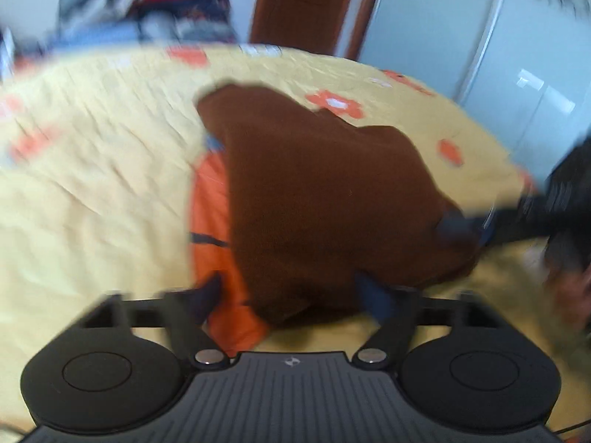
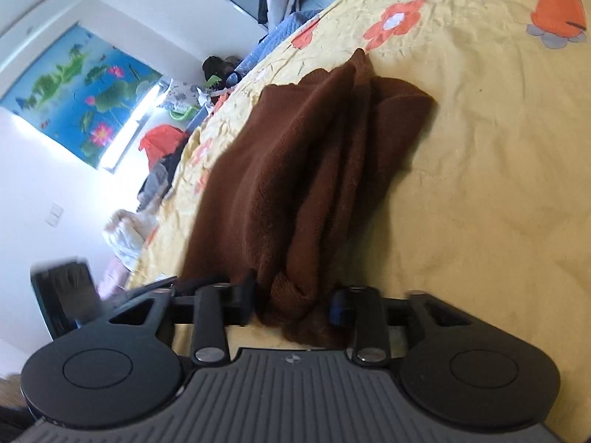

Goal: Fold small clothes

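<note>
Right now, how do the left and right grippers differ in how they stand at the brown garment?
Left gripper stands wider, jaws straddling the brown garment; right gripper stands narrower around a bunched corner. The left view is blurred, the right sharp. Neither visibly presses the cloth.

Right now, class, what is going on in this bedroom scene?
A person holding a gripper in each hand is folding a brown knitted garment on a yellow flowered bedspread. The garment lies bunched lengthwise. The right gripper straddles its near end, jaws apart. The left gripper stands open at another edge, above an orange patch on the bedspread.
</note>
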The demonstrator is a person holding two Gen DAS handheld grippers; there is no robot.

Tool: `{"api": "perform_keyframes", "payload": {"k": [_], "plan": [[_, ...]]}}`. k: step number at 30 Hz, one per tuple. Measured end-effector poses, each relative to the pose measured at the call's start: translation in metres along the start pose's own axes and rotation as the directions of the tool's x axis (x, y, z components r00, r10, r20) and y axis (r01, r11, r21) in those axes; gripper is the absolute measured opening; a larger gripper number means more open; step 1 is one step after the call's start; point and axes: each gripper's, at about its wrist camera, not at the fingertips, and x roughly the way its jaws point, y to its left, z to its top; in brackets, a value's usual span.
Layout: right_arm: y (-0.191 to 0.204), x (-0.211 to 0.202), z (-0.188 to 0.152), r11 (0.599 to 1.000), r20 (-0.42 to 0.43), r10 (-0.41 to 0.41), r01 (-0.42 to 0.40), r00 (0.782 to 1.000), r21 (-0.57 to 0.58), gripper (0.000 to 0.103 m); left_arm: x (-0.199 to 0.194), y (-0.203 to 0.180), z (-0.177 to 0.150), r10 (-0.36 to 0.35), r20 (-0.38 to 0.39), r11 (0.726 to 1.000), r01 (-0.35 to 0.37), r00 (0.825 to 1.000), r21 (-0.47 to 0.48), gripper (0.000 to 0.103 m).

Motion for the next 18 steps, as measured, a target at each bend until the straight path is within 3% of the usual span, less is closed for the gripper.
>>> {"api": "perform_keyframes", "payload": {"k": [2, 4, 8, 10, 11, 12, 14, 16, 17, 18], "plan": [[0.008, -0.018, 0.014, 1.000, 0.112, 0.002, 0.000, 0.994, -0.023, 0.068, -0.019, -0.009, -0.007, 0.027, 0.096, 0.996, -0.035, 0.995, 0.081, 0.086], [0.011, -0.026, 0.033, 1.000, 0.170, 0.026, -0.024, 0.985, -0.011, 0.068, -0.031, -0.016, -0.015, 0.042, 0.149, 0.989, -0.062, 0.988, 0.137, 0.086], [0.011, 0.012, 0.064, 0.999, 0.077, -0.053, 0.053, 0.996, 0.002, 0.068, -0.020, -0.022, -0.019, 0.045, 0.113, 0.987, -0.062, 0.993, 0.151, 0.086], [0.014, 0.036, 0.069, 0.997, 0.017, -0.077, 0.077, 0.997, 0.004, 0.058, -0.013, -0.024, -0.019, 0.061, 0.093, 0.986, -0.074, 0.994, 0.151, 0.086], [0.017, 0.043, 0.071, 0.998, 0.009, -0.057, 0.057, 0.998, -0.010, 0.032, -0.015, -0.026, -0.021, 0.066, 0.094, 0.985, -0.080, 0.993, 0.152, 0.086], [0.022, 0.045, 0.071, 0.997, 0.017, -0.055, 0.056, 0.998, -0.044, 0.017, -0.015, -0.026, -0.020, 0.066, 0.097, 0.985, -0.080, 0.993, 0.150, 0.086], [0.030, 0.037, 0.070, 0.987, 0.056, -0.061, 0.069, 0.997, -0.146, 0.015, -0.017, -0.023, -0.022, 0.056, 0.103, 0.988, -0.070, 0.993, 0.136, 0.086], [0.013, 0.038, 0.076, 0.975, 0.067, -0.168, 0.176, 0.984, -0.139, 0.013, -0.015, -0.019, -0.023, 0.052, 0.102, 0.991, -0.063, 0.993, 0.115, 0.086], [0.001, 0.041, 0.076, 0.973, 0.051, -0.192, 0.197, 0.980, -0.123, 0.013, -0.013, -0.018, -0.023, 0.056, 0.098, 0.992, -0.067, 0.994, 0.107, 0.086], [-0.007, 0.039, 0.073, 0.982, 0.046, -0.159, 0.163, 0.986, -0.098, 0.013, -0.012, -0.016, -0.023, 0.067, 0.097, 0.992, -0.076, 0.993, 0.098, 0.086]]}}
